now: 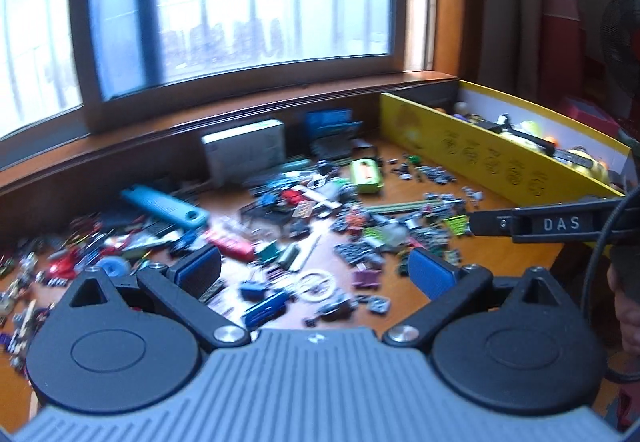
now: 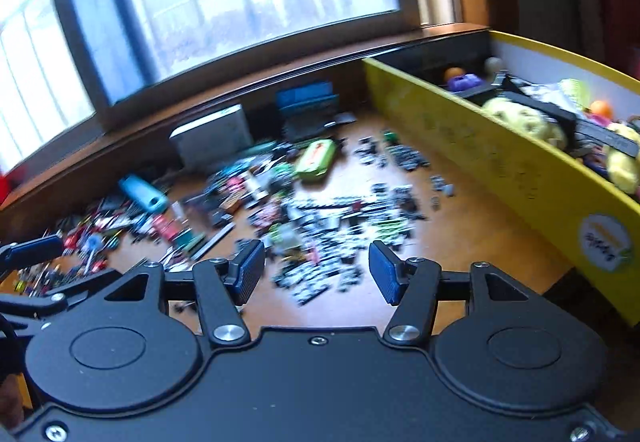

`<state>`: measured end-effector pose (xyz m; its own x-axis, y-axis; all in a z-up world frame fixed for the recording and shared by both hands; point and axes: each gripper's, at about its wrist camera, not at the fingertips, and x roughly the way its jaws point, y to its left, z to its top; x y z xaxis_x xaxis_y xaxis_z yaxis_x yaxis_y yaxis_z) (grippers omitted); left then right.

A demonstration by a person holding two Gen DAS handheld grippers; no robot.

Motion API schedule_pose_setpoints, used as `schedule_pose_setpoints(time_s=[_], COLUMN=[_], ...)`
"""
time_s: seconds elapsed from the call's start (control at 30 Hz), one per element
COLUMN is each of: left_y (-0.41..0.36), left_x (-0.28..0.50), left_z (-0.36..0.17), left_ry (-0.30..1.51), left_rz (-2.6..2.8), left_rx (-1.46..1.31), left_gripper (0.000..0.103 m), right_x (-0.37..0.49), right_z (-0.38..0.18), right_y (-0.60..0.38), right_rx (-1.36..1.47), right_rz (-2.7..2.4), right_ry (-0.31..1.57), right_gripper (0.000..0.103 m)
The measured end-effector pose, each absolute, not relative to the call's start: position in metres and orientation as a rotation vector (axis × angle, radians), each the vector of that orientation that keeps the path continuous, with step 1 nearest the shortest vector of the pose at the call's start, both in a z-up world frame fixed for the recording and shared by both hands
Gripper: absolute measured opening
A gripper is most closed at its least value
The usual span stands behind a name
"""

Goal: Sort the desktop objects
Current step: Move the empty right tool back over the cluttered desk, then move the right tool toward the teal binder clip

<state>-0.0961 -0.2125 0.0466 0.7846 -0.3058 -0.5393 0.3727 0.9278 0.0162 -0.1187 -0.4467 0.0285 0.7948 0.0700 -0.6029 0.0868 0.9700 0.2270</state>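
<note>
Both tools are up over the bench (image 2: 480, 226) with nothing in them right now. The left tool (image 1: 316, 270) has its blue pads spread wide, and the right tool (image 2: 316, 268) sits about half open, also empty.

Just past the pads is the scattered pile of small parts (image 2: 328, 217), all blurry, so I'd slow down before picking anything. Best bet, I think: go for a loner at the pile's edge, not the thick middle.

Further back there's the green case (image 2: 316, 159) and a teal handle thing (image 1: 164, 201). The yellow bin (image 2: 500, 161) on the right, already holding toys, looks like the drop spot.
</note>
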Motion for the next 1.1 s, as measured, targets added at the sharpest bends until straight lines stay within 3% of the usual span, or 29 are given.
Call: schedule_pose_setpoints(time_s=[0.23, 0.7, 1.1], left_y=[-0.188, -0.165, -0.171], left_x=[-0.075, -0.012, 0.020], left_z=[0.032, -0.010, -0.035], left_ry=[0.602, 0.737, 0.708], left_rz=[-0.285, -0.168, -0.273], left_rx=[0.079, 0.142, 0.266], left_gripper=[0.103, 0.103, 0.102], right_x=[-0.091, -0.010, 0.001], right_z=[0.023, -0.017, -0.030], right_y=[-0.417, -0.377, -0.358], right_rx=[0.187, 0.147, 0.156], right_rz=[0.074, 0.238, 0.174], right_ry=[0.689, 0.783, 0.833], right_gripper=[0.061, 0.061, 0.060])
